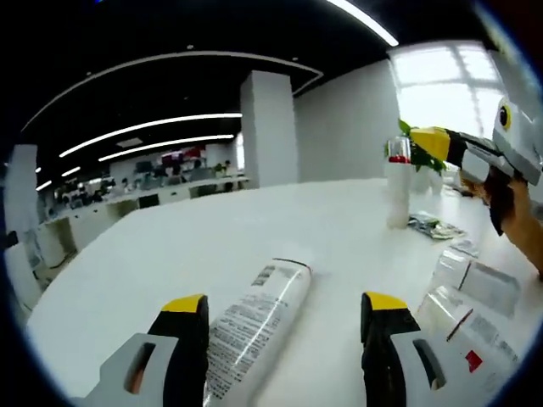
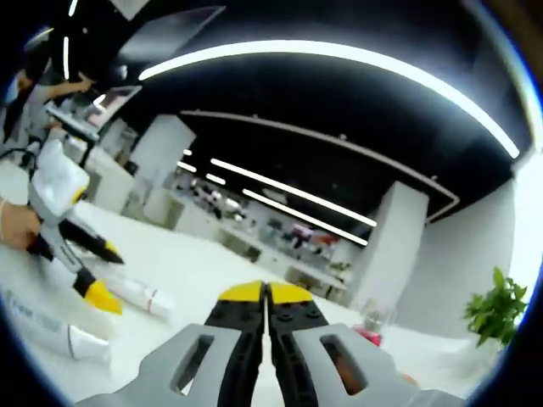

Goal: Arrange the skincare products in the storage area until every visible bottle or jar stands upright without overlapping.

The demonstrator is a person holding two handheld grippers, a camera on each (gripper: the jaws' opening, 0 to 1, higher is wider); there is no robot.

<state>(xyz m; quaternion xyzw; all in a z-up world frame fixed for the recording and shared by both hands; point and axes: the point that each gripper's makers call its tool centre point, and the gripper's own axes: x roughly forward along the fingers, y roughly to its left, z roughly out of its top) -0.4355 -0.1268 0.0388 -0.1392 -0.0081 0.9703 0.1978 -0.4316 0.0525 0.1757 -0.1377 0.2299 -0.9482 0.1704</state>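
A white tube [image 1: 254,326] with printed text lies flat on the white table [image 1: 170,246], between the wide-apart jaws of my left gripper [image 1: 285,307] and close to its left jaw. A slim white bottle with a red-and-clear cap [image 1: 397,182] stands upright farther off at the right. My right gripper [image 1: 434,142] comes in from the right beside the bottle's top. In the right gripper view my right gripper [image 2: 267,297] is shut with nothing in it, and the bottle's cap [image 2: 371,326] sits to its right. The left gripper [image 2: 95,292] hovers over a lying tube [image 2: 140,297].
Clear plastic packets [image 1: 475,288] lie at the table's right, and a small dark wrapper [image 1: 434,225] lies past the bottle. A green plant [image 2: 501,309] stands behind. Another white tube [image 2: 59,335] lies nearer in the right gripper view. A hand [image 1: 509,203] holds the right gripper.
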